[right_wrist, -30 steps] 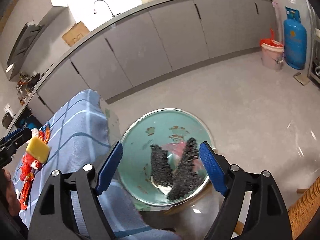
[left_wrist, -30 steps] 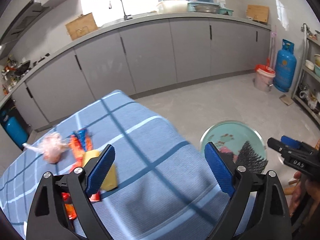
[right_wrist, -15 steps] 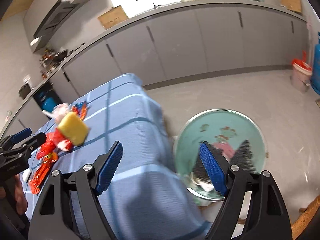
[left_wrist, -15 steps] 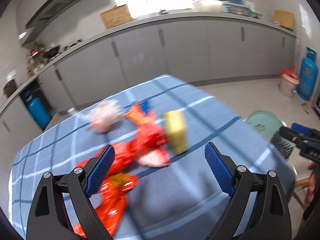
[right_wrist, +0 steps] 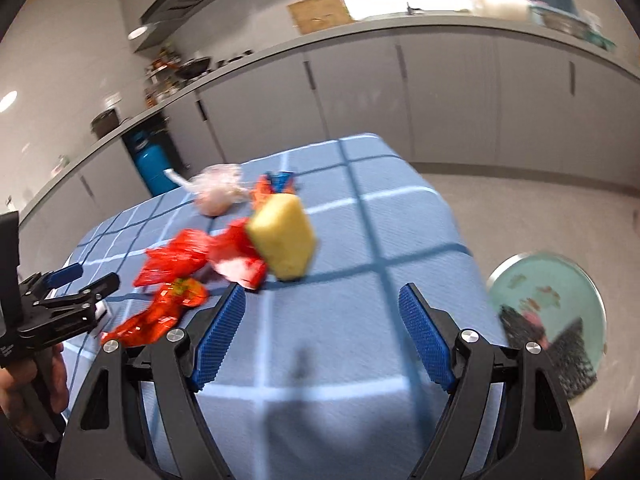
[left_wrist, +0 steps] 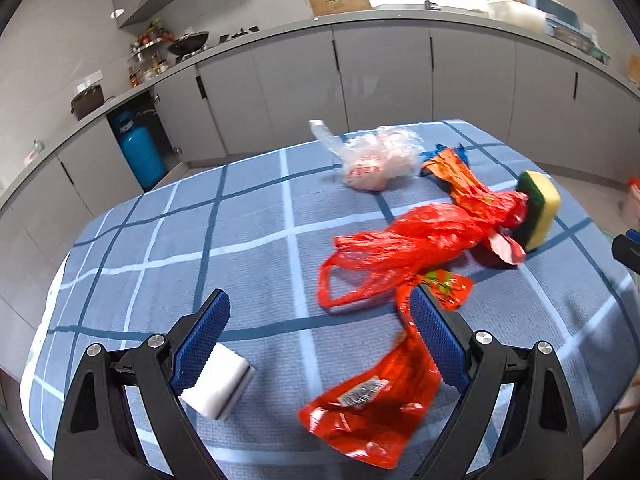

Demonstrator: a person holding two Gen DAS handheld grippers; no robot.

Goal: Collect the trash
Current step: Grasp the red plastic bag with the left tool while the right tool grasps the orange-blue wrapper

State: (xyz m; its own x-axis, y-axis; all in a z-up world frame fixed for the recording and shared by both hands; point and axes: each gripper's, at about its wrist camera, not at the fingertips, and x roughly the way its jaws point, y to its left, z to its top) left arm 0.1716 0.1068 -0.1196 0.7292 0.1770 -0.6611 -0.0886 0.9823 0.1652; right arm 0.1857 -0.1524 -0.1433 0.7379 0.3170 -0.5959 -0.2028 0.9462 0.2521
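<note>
On the blue checked tablecloth (left_wrist: pixel 200 240) lies trash: a red plastic bag (left_wrist: pixel 412 240), a red snack wrapper (left_wrist: pixel 372 404), a clear crumpled bag (left_wrist: pixel 380 158), an orange and blue wrapper (left_wrist: pixel 452 164), a yellow-green sponge (left_wrist: pixel 538 208) and a white block (left_wrist: pixel 218 386). My left gripper (left_wrist: pixel 320 308) hangs open above the cloth, the white block by its left finger and the red wrapper under its right finger. My right gripper (right_wrist: pixel 322 300) is open and empty over the table's right part, with the sponge (right_wrist: pixel 284 236) just beyond it. The left gripper (right_wrist: pixel 94 276) shows at the left.
A teal basin (right_wrist: pixel 560 280) holding black mesh pieces (right_wrist: pixel 560 352) stands on the floor right of the table. Grey cabinets and a counter run along the back wall. A blue gas cylinder (left_wrist: pixel 140 152) stands under the counter. A hand (right_wrist: pixel 24 384) holds the left gripper.
Both views have swung left, from the teal basin on the floor to the table. The trash now lies right in front of the left gripper. Both grippers stayed open.
</note>
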